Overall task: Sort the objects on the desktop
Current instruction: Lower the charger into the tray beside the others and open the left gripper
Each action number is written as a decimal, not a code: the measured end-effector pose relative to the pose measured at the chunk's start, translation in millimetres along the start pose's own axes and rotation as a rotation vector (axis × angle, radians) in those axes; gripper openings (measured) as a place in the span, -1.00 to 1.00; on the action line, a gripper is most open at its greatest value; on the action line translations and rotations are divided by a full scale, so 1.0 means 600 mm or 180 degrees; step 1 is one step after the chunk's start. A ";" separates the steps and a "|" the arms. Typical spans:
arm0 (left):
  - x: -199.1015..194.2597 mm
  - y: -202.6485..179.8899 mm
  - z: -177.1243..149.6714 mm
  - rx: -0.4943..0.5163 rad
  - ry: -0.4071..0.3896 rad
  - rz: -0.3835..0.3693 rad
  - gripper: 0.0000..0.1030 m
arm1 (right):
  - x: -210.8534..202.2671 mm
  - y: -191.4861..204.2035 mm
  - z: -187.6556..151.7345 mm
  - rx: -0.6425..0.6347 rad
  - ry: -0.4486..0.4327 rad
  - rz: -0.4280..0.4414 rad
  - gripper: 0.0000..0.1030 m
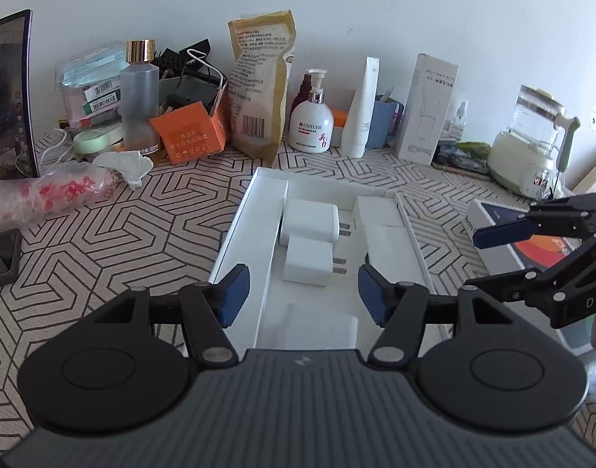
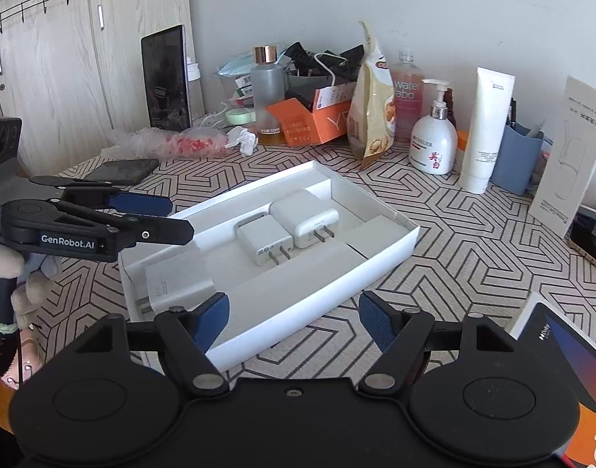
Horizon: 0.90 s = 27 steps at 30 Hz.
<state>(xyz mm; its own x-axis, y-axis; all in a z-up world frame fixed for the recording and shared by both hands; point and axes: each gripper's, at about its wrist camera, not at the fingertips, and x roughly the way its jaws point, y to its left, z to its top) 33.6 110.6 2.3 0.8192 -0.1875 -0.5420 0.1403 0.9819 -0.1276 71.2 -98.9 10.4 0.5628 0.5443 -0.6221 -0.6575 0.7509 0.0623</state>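
An open white box [image 1: 241,214] [image 2: 376,257] lies on the patterned desk. Two white plug chargers sit side by side in it: a larger one [image 1: 308,220] [image 2: 303,216] and a smaller one [image 1: 309,260] [image 2: 263,240]. A third white charger [image 1: 317,325] [image 2: 178,286] lies at the box's near end. My left gripper [image 1: 302,296] is open and empty above the box's near end; it shows in the right wrist view [image 2: 173,218]. My right gripper [image 2: 294,323] is open and empty just outside the box's long side; it shows in the left wrist view [image 1: 493,257] above the box lid [image 1: 512,249] [image 2: 563,355].
Along the wall stand a tablet [image 2: 167,78], frosted bottle [image 1: 139,97], orange carton [image 1: 190,132], tan bag [image 1: 260,85], pump bottle [image 1: 311,121], white tube [image 1: 362,109], tall white box [image 1: 426,109] and kettle [image 1: 532,140]. A plastic bag [image 1: 44,195] and dark phone [image 2: 122,169] lie left.
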 end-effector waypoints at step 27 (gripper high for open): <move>0.017 0.039 -0.028 0.0069 0.0266 -0.0408 0.61 | 0.112 0.084 0.034 -0.0734 0.0679 -0.0288 0.65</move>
<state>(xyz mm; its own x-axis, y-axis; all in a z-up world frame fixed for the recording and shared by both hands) 35.9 131.4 -20.0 0.7448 -0.3121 -0.5898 0.2535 0.9499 -0.1826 85.9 -16.7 -12.5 0.5225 0.3701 -0.7681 -0.7194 0.6750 -0.1641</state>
